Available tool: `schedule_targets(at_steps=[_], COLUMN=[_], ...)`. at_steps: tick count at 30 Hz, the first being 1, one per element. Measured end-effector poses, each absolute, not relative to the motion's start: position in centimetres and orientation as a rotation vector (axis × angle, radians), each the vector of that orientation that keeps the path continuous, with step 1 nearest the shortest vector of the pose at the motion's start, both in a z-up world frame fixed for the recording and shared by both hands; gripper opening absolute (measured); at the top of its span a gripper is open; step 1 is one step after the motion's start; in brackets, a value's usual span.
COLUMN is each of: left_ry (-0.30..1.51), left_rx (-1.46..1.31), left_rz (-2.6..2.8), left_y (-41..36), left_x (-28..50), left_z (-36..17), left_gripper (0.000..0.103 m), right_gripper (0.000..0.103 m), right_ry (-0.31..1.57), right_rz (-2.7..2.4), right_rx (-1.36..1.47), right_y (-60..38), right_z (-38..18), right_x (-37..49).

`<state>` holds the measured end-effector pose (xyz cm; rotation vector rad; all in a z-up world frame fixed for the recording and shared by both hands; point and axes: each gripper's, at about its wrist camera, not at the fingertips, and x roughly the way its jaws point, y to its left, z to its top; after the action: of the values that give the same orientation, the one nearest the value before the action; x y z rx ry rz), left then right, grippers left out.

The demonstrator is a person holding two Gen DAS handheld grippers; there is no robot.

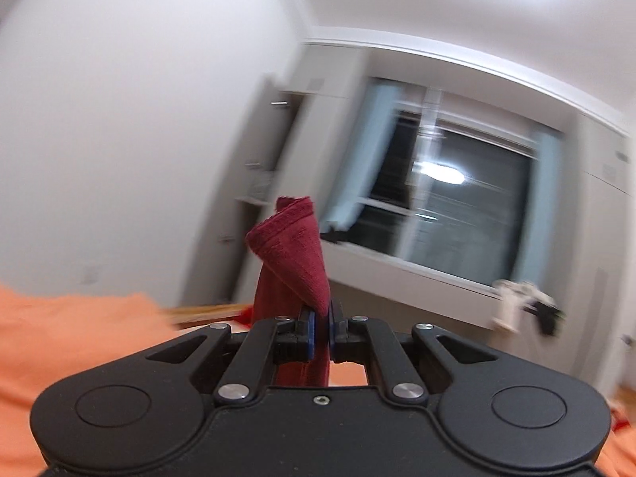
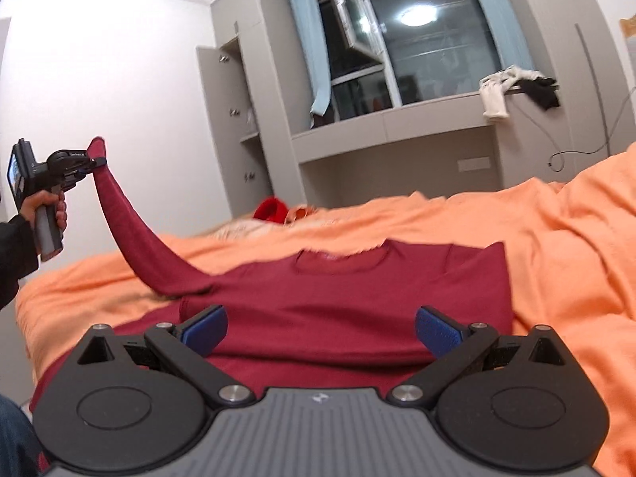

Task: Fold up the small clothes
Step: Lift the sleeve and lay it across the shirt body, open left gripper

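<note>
Item: dark red shirt (image 2: 349, 302), long-sleeved, lying flat on the orange bedspread (image 2: 556, 238) with its collar at the far side. It sits directly ahead of your right gripper (image 2: 320, 332) and partly beneath it, the body of the shirt filling the space between the two blue pads (image 2: 437, 332).

Sleeve (image 2: 131, 230): lifted off the bed at the left, stretched up from the shoulder to your left gripper (image 2: 97, 161), which you hold raised by its grey handle in your hand (image 2: 45, 206). The right-hand sleeve is folded in over the body.

Left gripper (image 1: 321, 328): jaws closed on the sleeve cuff (image 1: 294, 246); the cuff end stands up past the fingertips and the rest hangs down behind them.

Right gripper: jaws spread wide, holding nothing. Whether the pads touch the shirt below cannot be told.

Also present: a bright red item (image 2: 272, 208) and a crumpled orange one at the far edge of the bed, both too blurred to identify; white and black clothes (image 2: 512, 87) on the window ledge.

Limits: the left wrist view is motion-blurred and tilted, and the gripper body hides the shirt's near hem.
</note>
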<state>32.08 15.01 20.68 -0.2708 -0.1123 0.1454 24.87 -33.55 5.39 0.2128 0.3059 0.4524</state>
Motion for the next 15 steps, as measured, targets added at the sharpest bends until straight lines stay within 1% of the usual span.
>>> schedule_targets(at_steps=[4, 7, 11, 15], left_ry=[-0.094, -0.067, -0.004, 0.077], left_rx=[-0.152, -0.064, 0.040, 0.162], left_rz=[0.002, -0.104, -0.225, -0.305], left_y=[7.2, 1.5, -5.7, -10.9], left_x=[32.0, 31.5, 30.9, 30.8], left_z=[21.7, 21.0, 17.7, 12.3], left_gripper=[0.007, 0.007, 0.007, 0.007], right_gripper=[0.103, 0.103, 0.103, 0.103], right_ry=[0.284, 0.262, 0.243, 0.236], right_rz=[0.403, 0.355, 0.302, 0.270], right_rx=[0.264, 0.282, 0.292, 0.303], right_y=[-35.0, -36.1, -37.4, -37.8], right_z=[6.1, 6.5, 6.7, 6.8], right_x=[24.6, 24.4, 24.2, 24.3])
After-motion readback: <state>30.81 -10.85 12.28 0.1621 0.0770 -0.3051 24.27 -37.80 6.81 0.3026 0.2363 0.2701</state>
